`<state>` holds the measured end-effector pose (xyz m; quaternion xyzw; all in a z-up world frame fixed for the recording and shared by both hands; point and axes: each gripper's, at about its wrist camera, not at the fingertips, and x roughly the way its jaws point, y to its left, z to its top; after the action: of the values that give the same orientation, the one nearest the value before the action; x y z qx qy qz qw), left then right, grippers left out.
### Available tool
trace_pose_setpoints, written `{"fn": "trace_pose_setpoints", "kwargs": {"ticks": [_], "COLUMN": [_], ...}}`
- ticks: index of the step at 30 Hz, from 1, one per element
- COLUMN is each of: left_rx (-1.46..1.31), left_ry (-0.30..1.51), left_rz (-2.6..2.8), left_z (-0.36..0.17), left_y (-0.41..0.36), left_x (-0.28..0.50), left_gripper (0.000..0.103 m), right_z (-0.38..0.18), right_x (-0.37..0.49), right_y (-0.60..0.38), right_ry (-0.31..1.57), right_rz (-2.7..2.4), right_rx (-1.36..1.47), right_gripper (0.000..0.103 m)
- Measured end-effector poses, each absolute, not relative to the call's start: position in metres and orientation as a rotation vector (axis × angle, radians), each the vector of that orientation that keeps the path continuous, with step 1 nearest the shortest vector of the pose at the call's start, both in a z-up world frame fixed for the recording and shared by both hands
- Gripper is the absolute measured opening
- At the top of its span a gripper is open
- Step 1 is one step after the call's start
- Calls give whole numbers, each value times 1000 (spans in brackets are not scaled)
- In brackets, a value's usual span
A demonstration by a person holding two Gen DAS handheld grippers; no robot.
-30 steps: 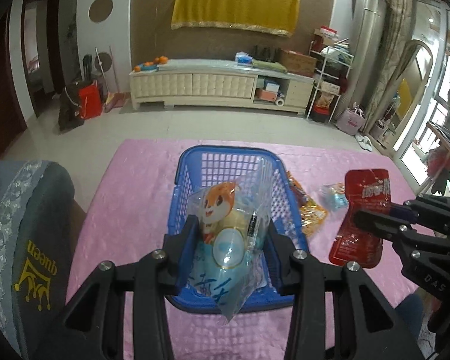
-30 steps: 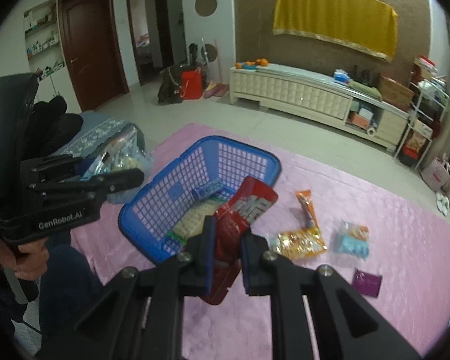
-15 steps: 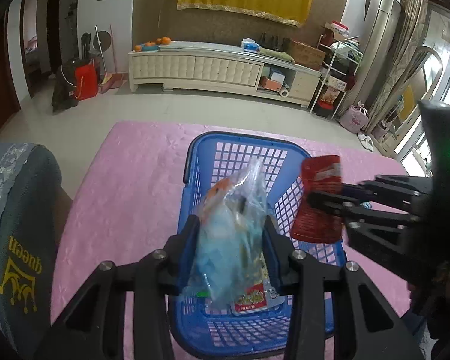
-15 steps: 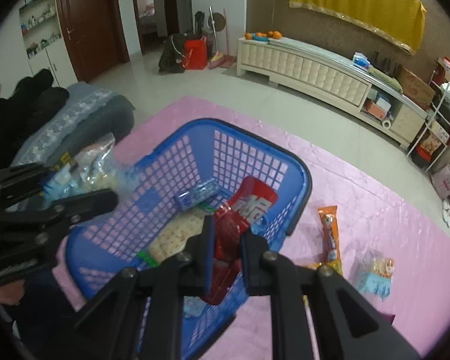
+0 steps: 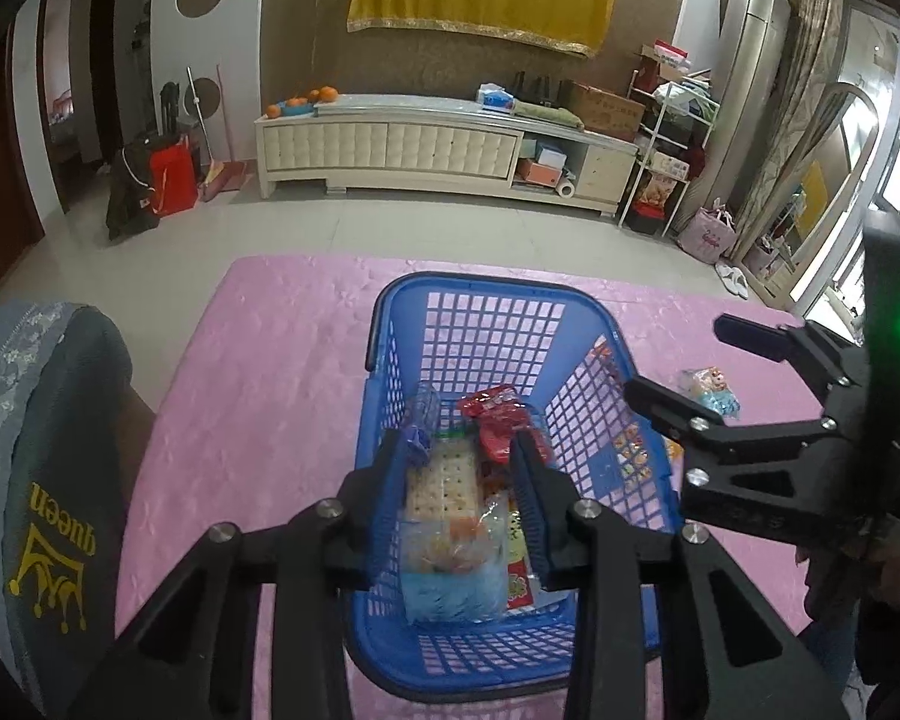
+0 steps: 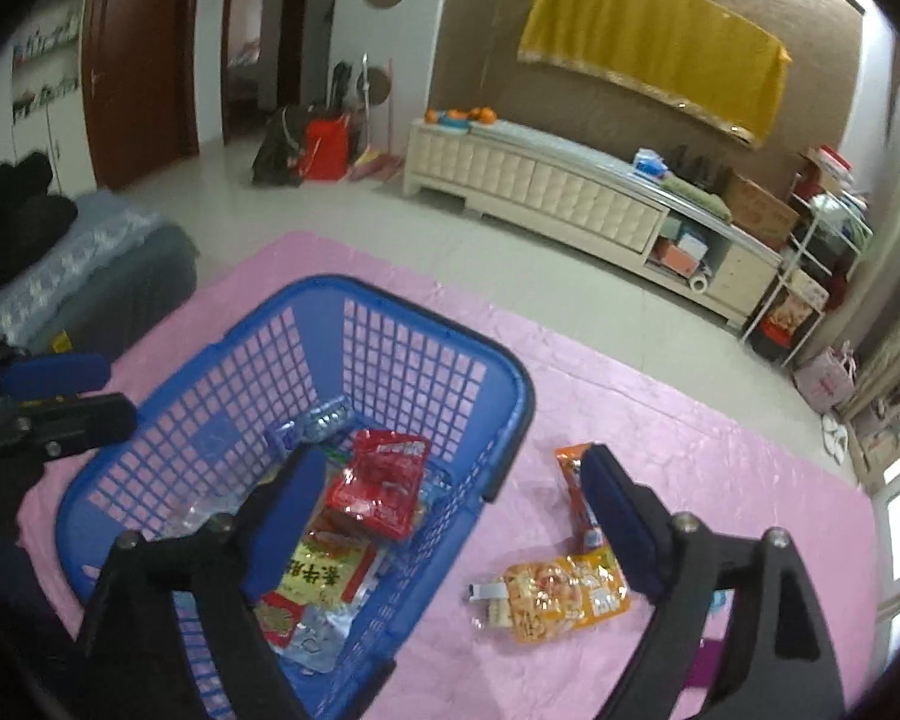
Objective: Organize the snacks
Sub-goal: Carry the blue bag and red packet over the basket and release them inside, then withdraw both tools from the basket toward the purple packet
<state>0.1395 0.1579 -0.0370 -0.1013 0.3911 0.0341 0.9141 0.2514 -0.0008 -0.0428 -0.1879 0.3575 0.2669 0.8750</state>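
Observation:
A blue mesh basket [image 5: 486, 285] [image 6: 426, 312] stands on the pink tablecloth and holds several snack packets. My right gripper [image 6: 450, 492] [image 5: 675, 357] hovers over the basket's right rim, jaws opening wide with nothing pinched. The red packet [image 6: 378, 486] [image 5: 498, 426] lies in the basket below it. My left gripper [image 5: 462, 450] [image 6: 120, 393] is at the near left rim, its jaws a narrow gap apart and closing. The clear cracker bag [image 5: 450, 516] rests in the basket beyond its fingers. The right wrist view shows nothing between them.
On the cloth right of the basket lie an orange packet [image 6: 564, 600], an orange stick packet [image 6: 570, 480], a small blue-and-clear packet [image 5: 711, 390] and a purple one [image 6: 705, 660]. A grey-covered chair [image 5: 42, 480] stands at the table's left.
The right gripper carried the red packet over the basket, opened and dropped it in. The left gripper brought the clear bag over the basket, where it now lies.

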Motion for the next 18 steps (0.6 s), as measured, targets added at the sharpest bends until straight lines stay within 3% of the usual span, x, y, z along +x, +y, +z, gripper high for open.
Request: {"fn": "trace_pose_setpoints", "kwargs": {"ticks": [5, 13, 18], "left_rx": [-195, -191, -161], "left_ry": [808, 818, 765], "left_rz": [65, 68, 59], "left_z": [-30, -28, -13], "left_y": [144, 122, 99], "left_x": [131, 113, 87], "left_gripper": [33, 33, 50], "right_z": [-24, -9, 5], "right_x": [224, 206, 189], "right_y": [-23, -44, -65], "right_ry": [687, 740, 732], "right_rz": [533, 575, 584], "right_rx": [-368, -301, -271], "right_gripper": [98, 99, 99]}}
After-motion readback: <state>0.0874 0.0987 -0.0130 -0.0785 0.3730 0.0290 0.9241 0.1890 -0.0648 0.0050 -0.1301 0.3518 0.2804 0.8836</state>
